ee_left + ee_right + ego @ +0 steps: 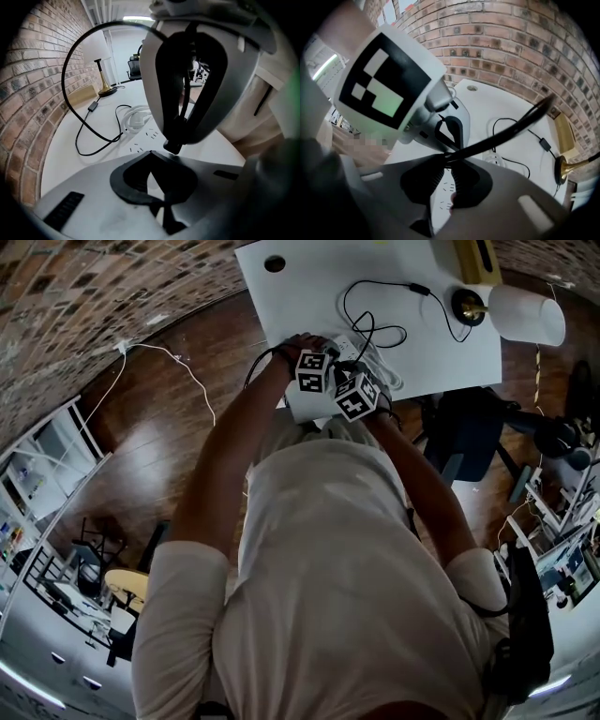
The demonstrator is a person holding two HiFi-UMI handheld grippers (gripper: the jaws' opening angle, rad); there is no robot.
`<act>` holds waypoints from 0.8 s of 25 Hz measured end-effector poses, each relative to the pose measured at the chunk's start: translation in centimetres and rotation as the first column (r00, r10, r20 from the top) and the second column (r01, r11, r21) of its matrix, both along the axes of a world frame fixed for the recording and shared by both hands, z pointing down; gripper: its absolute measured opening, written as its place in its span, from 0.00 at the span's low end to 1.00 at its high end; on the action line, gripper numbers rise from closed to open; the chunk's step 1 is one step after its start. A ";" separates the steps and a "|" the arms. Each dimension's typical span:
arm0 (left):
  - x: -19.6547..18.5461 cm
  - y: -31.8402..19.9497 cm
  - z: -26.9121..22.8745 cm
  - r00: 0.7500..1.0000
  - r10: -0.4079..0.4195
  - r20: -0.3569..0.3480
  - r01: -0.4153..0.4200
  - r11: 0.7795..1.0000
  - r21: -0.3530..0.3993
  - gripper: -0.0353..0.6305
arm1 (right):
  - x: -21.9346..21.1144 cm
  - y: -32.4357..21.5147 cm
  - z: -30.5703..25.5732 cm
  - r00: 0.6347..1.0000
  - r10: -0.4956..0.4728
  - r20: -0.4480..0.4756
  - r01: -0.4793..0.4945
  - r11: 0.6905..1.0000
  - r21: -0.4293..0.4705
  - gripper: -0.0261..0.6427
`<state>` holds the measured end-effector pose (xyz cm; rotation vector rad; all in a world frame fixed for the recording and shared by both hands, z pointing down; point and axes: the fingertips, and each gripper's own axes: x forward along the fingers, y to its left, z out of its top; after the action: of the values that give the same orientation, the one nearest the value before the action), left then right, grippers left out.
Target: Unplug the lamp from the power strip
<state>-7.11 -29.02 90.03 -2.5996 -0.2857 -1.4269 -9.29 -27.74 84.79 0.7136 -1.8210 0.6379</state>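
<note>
The lamp, with its white shade and brass base, stands at the table's far right. Its black cord loops back to the white power strip at the near edge. My right gripper is shut on the black cord at its plug end. In the left gripper view the plug tip hangs just above the strip's sockets. My left gripper sits beside the right one, low over the strip, with its jaws together and nothing between them. The marker cubes of both grippers nearly touch.
A coiled white cable lies on the white table past the strip. The cord's inline switch rests mid-table. A brick wall runs behind. A dark office chair stands to the right over wooden floor.
</note>
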 end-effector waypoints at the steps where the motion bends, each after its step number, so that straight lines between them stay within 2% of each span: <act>1: -0.1 -0.2 0.0 1.000 0.000 0.002 0.000 1.000 0.004 0.04 | -0.4 -0.2 -0.3 1.000 0.001 0.002 -0.001 1.000 -0.008 0.11; 5: 0.0 0.0 0.0 1.000 -0.026 0.017 0.026 1.000 0.002 0.04 | 0.5 0.6 0.2 0.999 0.042 0.006 -0.041 0.997 -0.073 0.11; 9: -0.1 -0.4 0.1 0.998 -0.055 0.034 0.054 0.998 0.014 0.04 | 1.5 1.7 0.1 0.999 0.034 0.028 -0.031 0.993 -0.113 0.11; 12: 0.0 -0.4 0.1 0.989 -0.140 0.050 0.140 0.990 0.004 0.04 | 3.1 2.5 0.0 0.998 0.056 0.040 -0.050 0.990 -0.133 0.11; 15: -0.2 -0.5 0.1 0.968 -0.236 0.087 0.239 0.971 -0.022 0.05 | 4.6 3.1 -0.2 0.991 0.095 0.089 -0.081 0.984 -0.156 0.11; 17: 0.0 -0.9 -0.7 0.942 -0.327 0.078 0.333 0.940 -0.073 0.06 | 6.1 3.0 -0.6 0.981 0.152 0.123 -0.131 0.978 -0.161 0.11; 18: 0.3 -1.3 -1.4 0.919 -0.391 0.050 0.394 0.913 -0.108 0.06 | 7.0 2.9 -0.8 0.974 0.181 0.134 -0.159 0.974 -0.160 0.11; 20: 0.7 -1.9 -3.3 0.852 -0.524 -0.009 0.513 0.838 -0.187 0.06 | 8.8 2.6 -1.4 0.960 0.232 0.159 -0.209 0.966 -0.151 0.11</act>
<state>-6.43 -30.87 86.75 -3.0137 0.3544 -1.5217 -0.53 -25.18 83.38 0.7983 -1.8528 0.9879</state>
